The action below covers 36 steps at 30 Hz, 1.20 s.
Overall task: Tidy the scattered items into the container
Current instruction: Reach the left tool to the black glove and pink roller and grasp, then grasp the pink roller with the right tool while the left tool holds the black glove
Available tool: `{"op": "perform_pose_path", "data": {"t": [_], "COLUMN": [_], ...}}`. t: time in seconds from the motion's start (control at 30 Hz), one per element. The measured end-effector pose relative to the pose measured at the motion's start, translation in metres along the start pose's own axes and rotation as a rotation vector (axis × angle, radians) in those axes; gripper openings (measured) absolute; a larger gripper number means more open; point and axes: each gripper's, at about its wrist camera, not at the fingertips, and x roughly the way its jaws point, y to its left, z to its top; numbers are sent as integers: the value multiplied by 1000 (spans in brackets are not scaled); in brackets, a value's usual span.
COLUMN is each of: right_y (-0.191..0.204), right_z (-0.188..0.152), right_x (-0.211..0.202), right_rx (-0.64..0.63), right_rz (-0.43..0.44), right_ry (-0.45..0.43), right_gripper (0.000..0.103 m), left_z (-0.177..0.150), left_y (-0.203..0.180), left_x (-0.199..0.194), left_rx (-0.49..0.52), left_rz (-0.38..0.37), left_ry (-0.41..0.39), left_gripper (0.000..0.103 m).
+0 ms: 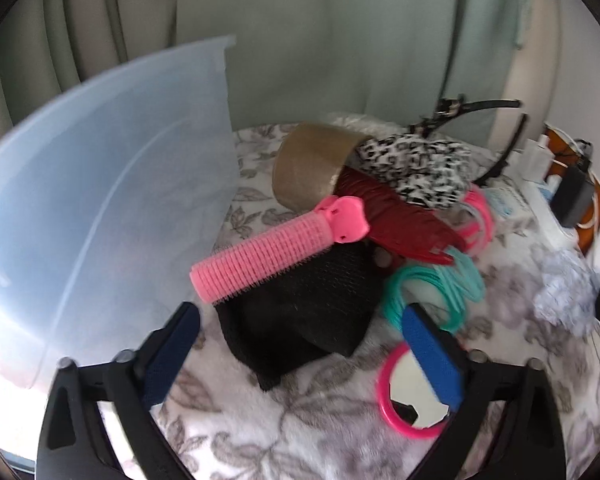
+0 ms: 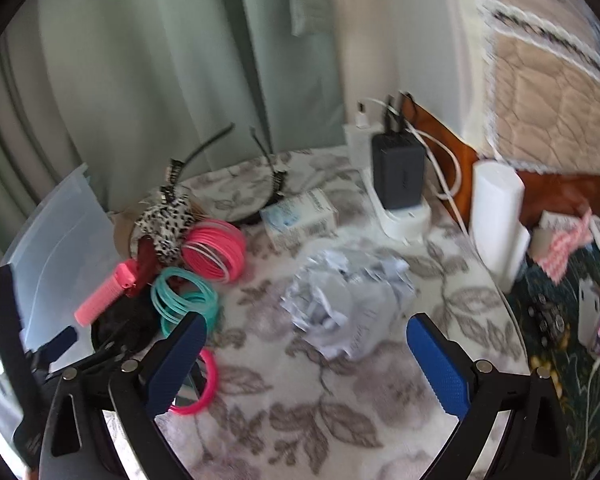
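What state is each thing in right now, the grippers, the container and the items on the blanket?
left gripper: open, empty.
right gripper: open, empty.
container: translucent; nothing seen inside.
pink roller: lying atop the black cloth.
tape roll: on edge, tilted.
teal bangles: loose pile on the blanket.
pink bangles: bundled together.
crumpled paper: lying apart from the pile.

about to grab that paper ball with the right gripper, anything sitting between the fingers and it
Nothing visible does. The right gripper is open and the crumpled paper lies straight ahead between its fingers, with only bare floral cloth in the gap. The teal bangles lie off to the left, clear of that line.
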Motion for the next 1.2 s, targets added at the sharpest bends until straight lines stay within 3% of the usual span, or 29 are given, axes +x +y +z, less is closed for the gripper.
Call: {"op": "perform_pose_path", "data": {"t": [0.03, 0.1, 0.13, 0.2, 0.37, 0.53, 0.67, 1.07, 1.2], "right_y": [2, 7, 10, 18, 51, 91, 116, 107, 121], "right_z": [2, 6, 8, 14, 32, 38, 38, -5, -21], "right_x": [0, -1, -2, -4, -1, 14, 21, 35, 40], "right_rx": [-9, -28, -40, -71, -168, -250, -296, -133, -116], "right_rz": [4, 15, 23, 42, 137, 277, 370, 479, 531], "right_ry": [-1, -7, -12, -28, -49, 3, 50, 234, 286], "right_gripper": [102, 102, 102, 102, 102, 101, 94, 70, 69], "left_z": [0, -1, -1, -2, -12, -27, -33, -59, -66], "left_y": [2, 8, 11, 16, 25, 29, 36, 56, 69], "left_x": [5, 13, 13, 13, 0, -13, -18, -42, -48], "left_rx": [-11, -31, -42, -62, -57, -23, -31, -41, -62], "left_rz": [1, -7, -16, -35, -100, -145, -170, -297, -316], "left_ry": [17, 40, 39, 37, 22, 23, 34, 58, 71], "left_gripper": [69, 39, 35, 7, 6, 5, 5, 5, 5]}}
